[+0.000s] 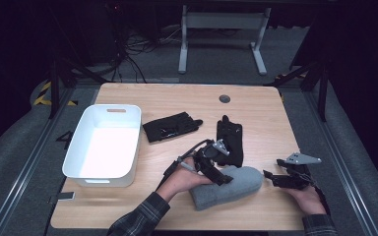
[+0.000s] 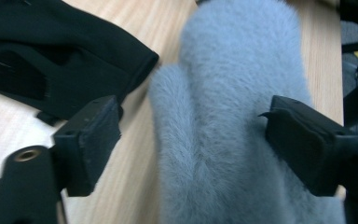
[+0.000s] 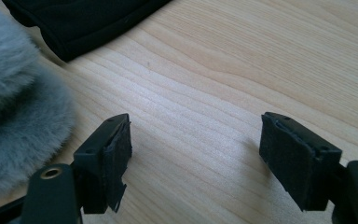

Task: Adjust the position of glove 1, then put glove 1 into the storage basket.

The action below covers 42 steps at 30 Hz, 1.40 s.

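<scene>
Grey and fluffy, the mitten (image 1: 229,187) lies flat on the wooden table (image 1: 256,113), and we take it as our landmark. Over its near-left part we hold our left gripper (image 1: 221,178), jaws spread wide. In the left gripper view the mitten (image 2: 233,116) lies between the two black pads (image 2: 95,140), its thumb lobe toward the left pad, with bare wood showing between the fur and that pad; the right pad sits at the mitten's edge, and we cannot tell whether it touches the fur. Nothing is gripped.

Just to the right of the mitten's rounded tip we hold our right gripper (image 1: 271,178), low over the table and apart from the fabric. In the right gripper view its jaws stand wide apart with only bare wood grain (image 3: 205,93) between them; the mitten's fur (image 3: 14,102) shows at the left edge, short of the nearer pad (image 3: 114,158).

Behind the mitten, touching or nearly touching its far edge, lies a black glove (image 1: 229,140). A second black glove (image 1: 171,127) lies farther back and to the left of the mitten, well apart from it. Far to the left of the mitten stands a white plastic bin (image 1: 77,155), with nothing visible inside.
</scene>
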Tool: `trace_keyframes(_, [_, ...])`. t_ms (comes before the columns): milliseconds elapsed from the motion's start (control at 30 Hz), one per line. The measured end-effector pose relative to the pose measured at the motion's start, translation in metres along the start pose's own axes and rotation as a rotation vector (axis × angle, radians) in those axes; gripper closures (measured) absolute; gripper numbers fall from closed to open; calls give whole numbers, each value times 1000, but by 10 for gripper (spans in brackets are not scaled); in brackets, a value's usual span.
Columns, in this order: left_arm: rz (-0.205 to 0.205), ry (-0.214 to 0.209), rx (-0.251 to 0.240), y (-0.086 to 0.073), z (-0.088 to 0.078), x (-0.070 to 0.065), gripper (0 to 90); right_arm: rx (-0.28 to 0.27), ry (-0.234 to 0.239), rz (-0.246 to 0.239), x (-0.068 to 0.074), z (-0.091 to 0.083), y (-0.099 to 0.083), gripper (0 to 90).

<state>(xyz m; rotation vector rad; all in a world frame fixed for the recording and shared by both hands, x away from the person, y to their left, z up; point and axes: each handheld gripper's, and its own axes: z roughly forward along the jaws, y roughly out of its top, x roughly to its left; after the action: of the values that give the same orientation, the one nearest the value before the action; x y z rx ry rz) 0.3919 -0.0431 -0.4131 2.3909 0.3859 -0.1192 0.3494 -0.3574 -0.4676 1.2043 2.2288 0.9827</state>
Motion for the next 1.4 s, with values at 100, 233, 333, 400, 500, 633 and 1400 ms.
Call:
trace_keyframes(100, [-4, 2, 21, -1, 6, -2, 161, 0, 0, 0, 0, 0, 0, 255])
trace_keyframes(233, [-2, 11, 67, -2, 15, -4, 145, 0, 0, -1, 0, 0, 0, 255])
trace_keyframes(333, [0, -10, 103, -2, 22, -4, 129, 0, -1, 0, 0, 0, 0, 254])
trace_keyframes(400, [4, -21, 119, -2, 25, -4, 120, 1, -1, -2, 0, 0, 0, 254])
trace_keyframes(500, [8, -21, 151, -3, 31, -5, 115, 0, -1, -1, 1, 0, 0, 254])
trace_keyframes(633, [25, -22, 189, -3, 37, -6, 116, 2, -1, 1, 1, 0, 0, 253])
trace_keyframes(1400, [2, -146, 239, 0, 37, -7, 594, 1, 3, 0, 1, 0, 0, 253])
